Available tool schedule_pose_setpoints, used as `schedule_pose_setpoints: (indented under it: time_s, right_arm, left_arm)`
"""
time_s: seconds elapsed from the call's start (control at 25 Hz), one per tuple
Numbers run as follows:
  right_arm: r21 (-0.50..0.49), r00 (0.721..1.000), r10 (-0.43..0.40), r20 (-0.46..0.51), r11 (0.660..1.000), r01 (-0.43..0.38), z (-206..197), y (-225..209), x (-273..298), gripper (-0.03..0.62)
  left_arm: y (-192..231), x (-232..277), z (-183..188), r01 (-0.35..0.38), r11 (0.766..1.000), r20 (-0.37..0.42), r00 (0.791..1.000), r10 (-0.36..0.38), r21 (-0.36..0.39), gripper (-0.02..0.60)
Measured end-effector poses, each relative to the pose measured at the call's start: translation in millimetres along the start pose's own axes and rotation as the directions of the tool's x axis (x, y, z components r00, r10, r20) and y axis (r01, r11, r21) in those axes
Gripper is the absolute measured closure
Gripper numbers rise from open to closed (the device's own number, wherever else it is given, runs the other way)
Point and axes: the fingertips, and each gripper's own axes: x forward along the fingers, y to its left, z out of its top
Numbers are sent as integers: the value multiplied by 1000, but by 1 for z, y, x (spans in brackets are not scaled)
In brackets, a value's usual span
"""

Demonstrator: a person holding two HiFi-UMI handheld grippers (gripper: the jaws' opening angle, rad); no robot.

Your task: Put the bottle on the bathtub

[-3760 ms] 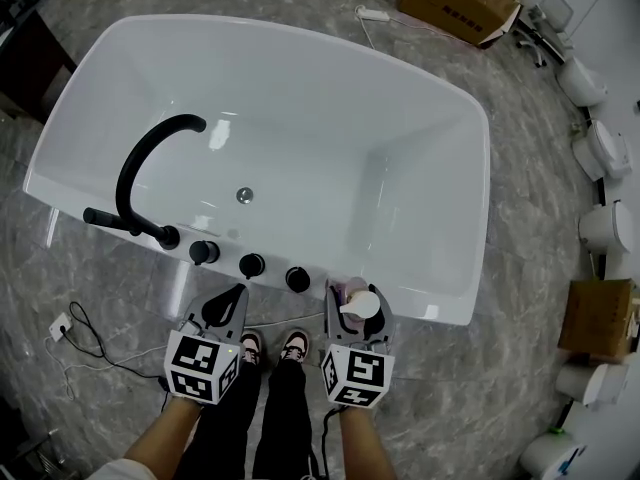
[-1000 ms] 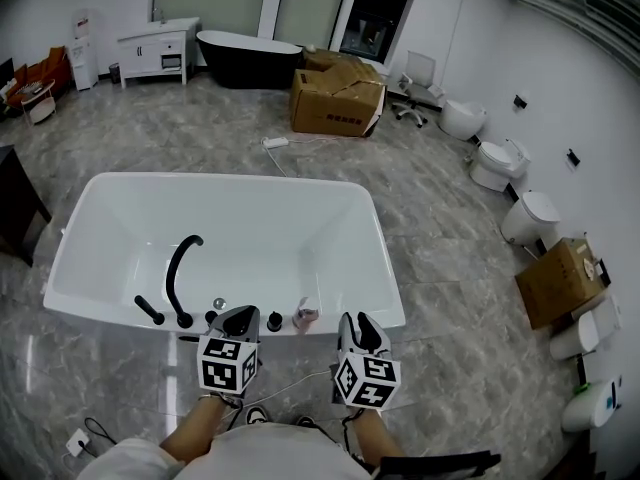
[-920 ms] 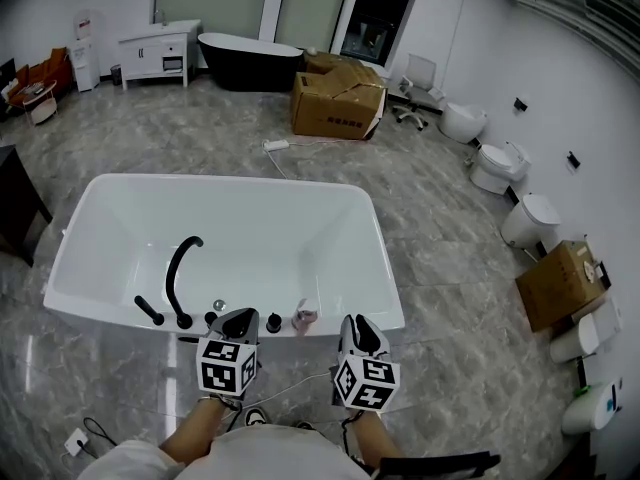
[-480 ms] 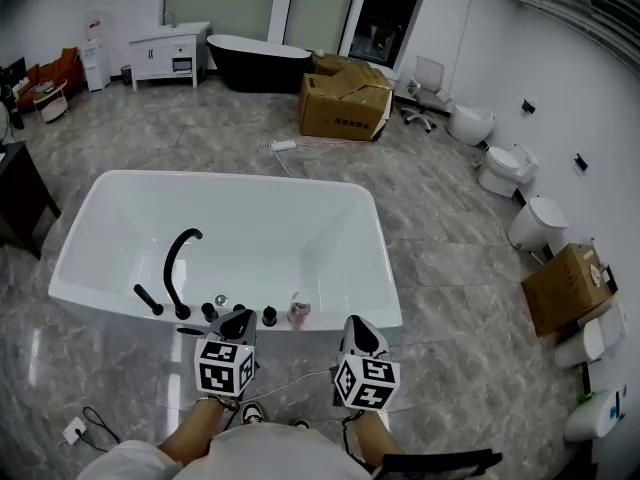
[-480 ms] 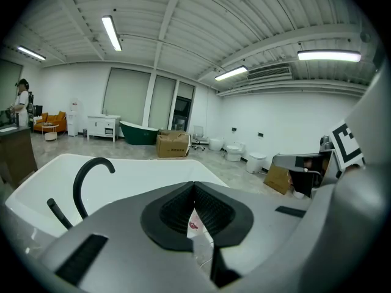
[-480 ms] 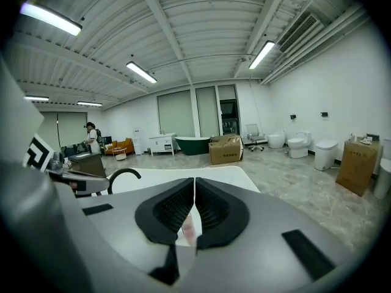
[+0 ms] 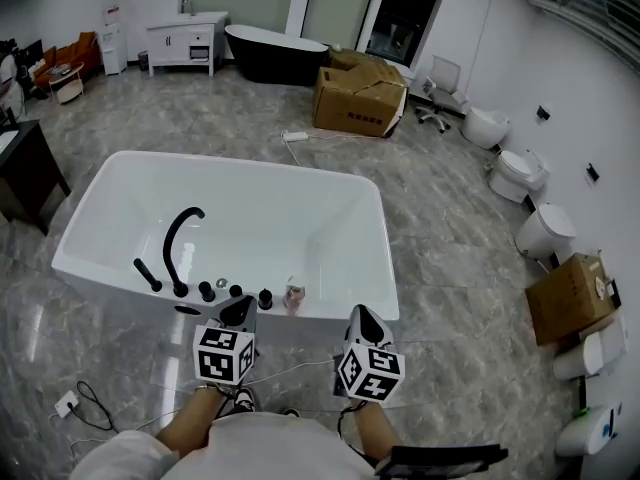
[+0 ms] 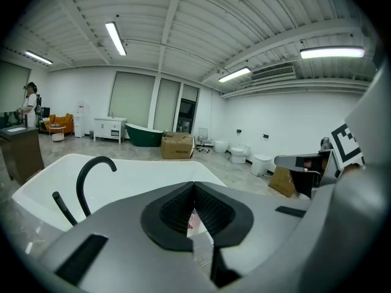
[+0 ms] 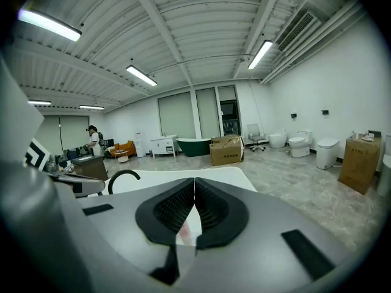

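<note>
The bottle [image 7: 293, 296] stands upright on the near rim of the bathtub [image 7: 335, 314], just right of the row of fittings, with neither tool touching it; the task looks done.

At the far left of that rim rises the curved black faucet [image 7: 176, 240]. Next to it sit the three black knobs [image 7: 236, 291], the last of them just beside the bottle. Below the knobs, the left gripper [image 7: 240, 310] hovers short of the rim with its jaws pressed together and nothing between them. In its own view, the pink bottle shows only beyond the tips. Further right, the right gripper [image 7: 362, 320] is also pressed together and empty, held clear of the tub's near corner.

The main risk now is to the bottle's footing. The ledge looks narrow and glossy, and the bottle stands close to its edge. A careless swing of the left gripper, the closer of the two, could clip the bottle. It would then tip either into the basin or onto the floor. A white cable [image 7: 288, 375] also lies on the floor between the tools, near the person's feet. A foot snagging on it could jolt a gripper forward against the rim.
</note>
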Motion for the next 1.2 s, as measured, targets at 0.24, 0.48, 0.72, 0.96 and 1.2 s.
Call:
schedule_pose_setpoints:
  time_s: [0.24,0.48,0.72,0.96,1.2]
  right_arm:
    - [64,999,15,30,998,-17,3,3,6,566]
    - [58,999,42,12,997,-42,2,14,10,566]
    - [47,1000,30,4,998,-30,4,15,6,566]
    - [67,1000,5,-6,998,-4,1,8,5,566]
    - [26,1000,3,-19,1000,-3,1,11,5,568]
  left_arm:
    - [7,-3,-1,-13,1000,-7,1000,13,14,566]
    - [11,-3,4,-18,1000,0,1000,18,10,565]
    - [11,-1,-1,-11,1000,-10,1000,11,-1,565]
    - [7,4,-4,11,1000,-18,1000,-11,-3,566]
    - [8,8,-2,22,1000,-20,1000,-22,2,566]
